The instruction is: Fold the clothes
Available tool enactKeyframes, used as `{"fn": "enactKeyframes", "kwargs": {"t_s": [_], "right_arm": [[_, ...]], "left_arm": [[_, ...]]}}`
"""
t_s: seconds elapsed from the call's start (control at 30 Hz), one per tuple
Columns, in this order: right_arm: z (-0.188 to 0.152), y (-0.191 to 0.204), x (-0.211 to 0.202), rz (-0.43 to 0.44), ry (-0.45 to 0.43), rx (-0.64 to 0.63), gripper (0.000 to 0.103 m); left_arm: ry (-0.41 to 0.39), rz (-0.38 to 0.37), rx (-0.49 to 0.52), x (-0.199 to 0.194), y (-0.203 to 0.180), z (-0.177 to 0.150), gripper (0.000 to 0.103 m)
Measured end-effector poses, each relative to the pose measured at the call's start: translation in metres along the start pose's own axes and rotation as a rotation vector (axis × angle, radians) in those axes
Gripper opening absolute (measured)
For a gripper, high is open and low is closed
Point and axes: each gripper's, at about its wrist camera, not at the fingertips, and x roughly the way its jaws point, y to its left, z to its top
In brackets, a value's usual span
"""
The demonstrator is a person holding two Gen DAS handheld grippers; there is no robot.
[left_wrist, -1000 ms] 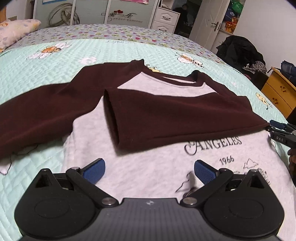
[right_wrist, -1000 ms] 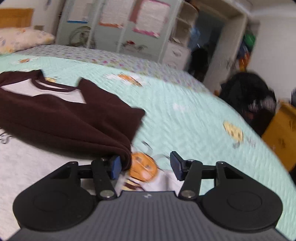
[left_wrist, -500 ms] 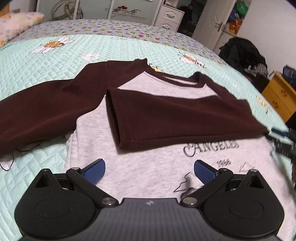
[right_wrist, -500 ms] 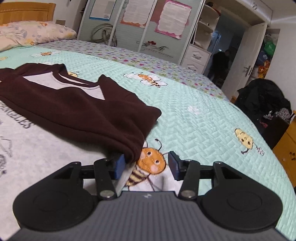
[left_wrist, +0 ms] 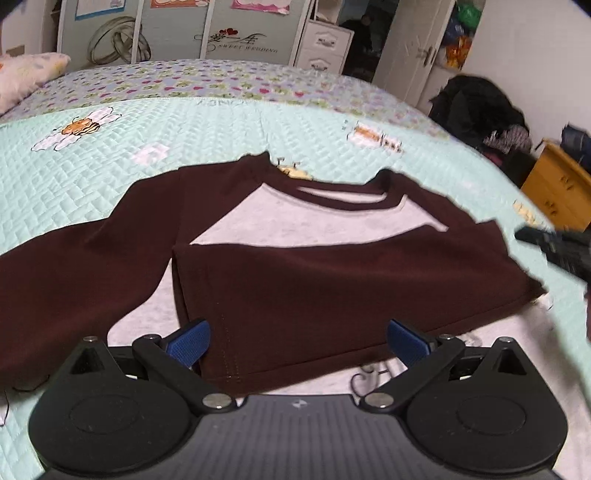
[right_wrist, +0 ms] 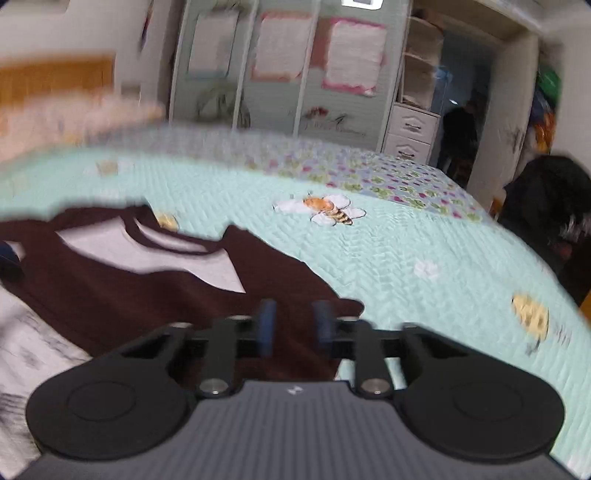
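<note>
A grey raglan shirt [left_wrist: 306,221] with dark brown sleeves lies flat on the bed. Its right sleeve [left_wrist: 351,291] is folded across the chest; its left sleeve [left_wrist: 74,273] stretches out to the left. My left gripper [left_wrist: 297,341] is open, its blue pads on either side of the folded sleeve's cuff end. My right gripper [right_wrist: 293,325] hovers over the shirt's brown shoulder fold [right_wrist: 221,295]; its pads stand a narrow gap apart, with nothing clearly between them. That view is blurred. The right gripper also shows at the right edge of the left wrist view [left_wrist: 554,245].
The bed has a mint quilt [left_wrist: 184,125] with bee prints. A pillow [left_wrist: 26,77] lies at the far left. A wardrobe [left_wrist: 221,29] stands behind the bed. A dark pile of clothes [left_wrist: 480,114] and a wooden drawer unit [left_wrist: 557,188] stand at the right.
My left gripper has moved forward, up to the folded sleeve's cuff. My right gripper has lifted, swung over the brown shoulder and narrowed its jaws.
</note>
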Motion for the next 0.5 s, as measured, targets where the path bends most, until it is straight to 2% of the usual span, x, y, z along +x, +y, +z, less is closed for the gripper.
{"fn": "enactKeyframes", "kwargs": {"t_s": [0.07,0.1,0.17,0.2,0.27,0.3,0.33,0.37,0.4,0.5], "right_arm": [[0.005,-0.015,0.023,0.020,0.080,0.095,0.014],[0.004,-0.022,0.033,0.057,0.121,0.132,0.014],[-0.002,-0.020,0.047,0.076,0.158,0.042,0.013],[-0.008,-0.021,0.053,0.029,0.164,-0.021,0.011],[-0.020,-0.029,0.065,-0.117,0.169,-0.112,0.018],[-0.022,-0.038,0.066,-0.152,0.170,-0.092,0.017],[-0.021,-0.048,0.064,-0.158,0.169,-0.019,0.016],[-0.019,-0.056,0.058,-0.142,0.147,0.045,0.016],[-0.017,-0.056,0.047,-0.087,0.115,0.086,0.016],[-0.011,-0.046,0.017,0.143,0.046,0.161,0.016]], "left_arm": [[0.007,-0.002,0.016,0.003,0.000,-0.005,0.102],[0.016,0.006,0.032,0.004,-0.001,-0.008,0.102],[0.020,0.034,0.074,0.006,-0.003,-0.014,0.102],[0.021,0.049,0.093,0.006,-0.003,-0.017,0.102],[0.038,0.067,0.104,0.008,-0.001,-0.022,0.102],[0.034,0.059,0.101,0.007,0.001,-0.023,0.102],[0.031,0.052,0.098,0.006,0.003,-0.024,0.102],[0.028,0.044,0.094,0.004,0.005,-0.025,0.102],[0.027,0.035,0.082,0.003,0.007,-0.024,0.102],[0.033,0.029,0.075,0.003,0.008,-0.023,0.102]]}}
